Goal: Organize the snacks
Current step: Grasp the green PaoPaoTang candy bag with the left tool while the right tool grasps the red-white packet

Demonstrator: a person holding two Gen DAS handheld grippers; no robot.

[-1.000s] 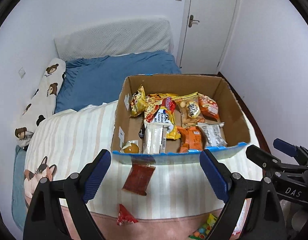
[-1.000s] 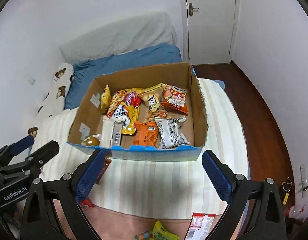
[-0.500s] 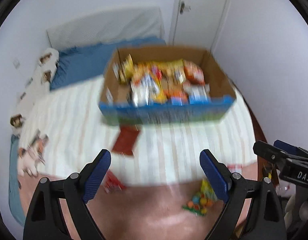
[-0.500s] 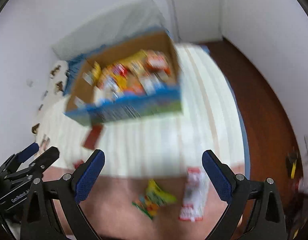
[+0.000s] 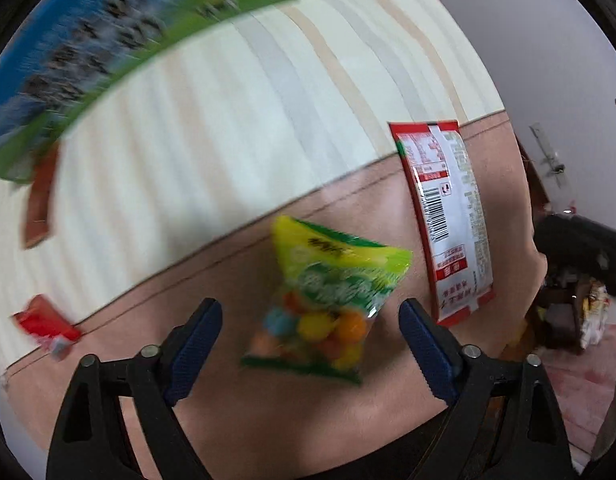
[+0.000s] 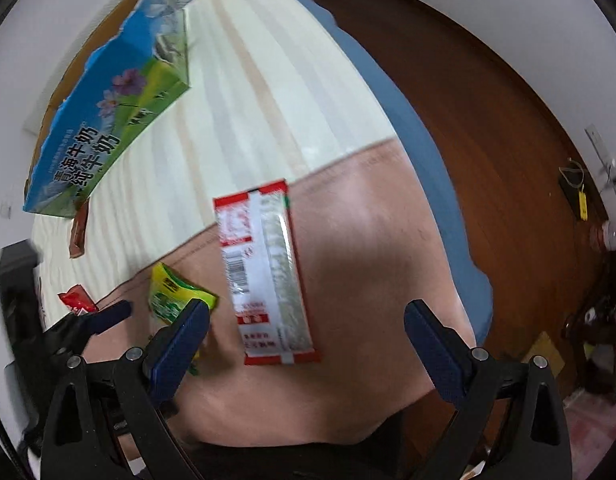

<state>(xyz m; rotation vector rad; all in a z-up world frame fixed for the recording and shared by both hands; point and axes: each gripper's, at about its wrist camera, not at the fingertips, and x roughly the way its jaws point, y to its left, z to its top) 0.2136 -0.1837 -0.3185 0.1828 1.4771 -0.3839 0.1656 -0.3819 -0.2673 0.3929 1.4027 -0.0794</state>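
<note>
Left claw (image 5: pixel 309 340): I have it pointing down over the bed; its jaws have just been closing but stand apart, with the candy bag between them, pads not pressing on it.
Candy bag (image 5: pixel 327 292): green and yellow, round coloured sweets showing through; it lies on the pink band of the bedspread (image 5: pixel 268 400), blurred in my left view.
Right claw (image 6: pixel 306 338): jaws wide apart above the red-and-white packet, clamping nothing.
Red-and-white packet (image 6: pixel 264 276): long, barcode side up, straddling the seam between the striped and pink cloth, just beside the candy bag.
Box (image 6: pixel 108 104): blue and green printed carton on the striped part of the bed, well apart from both claws.
Brown-red packet (image 6: pixel 79 228): flat at the box's near corner.
Small red wrapper (image 6: pixel 76 299): near the seam, just beyond my left claw.
</note>
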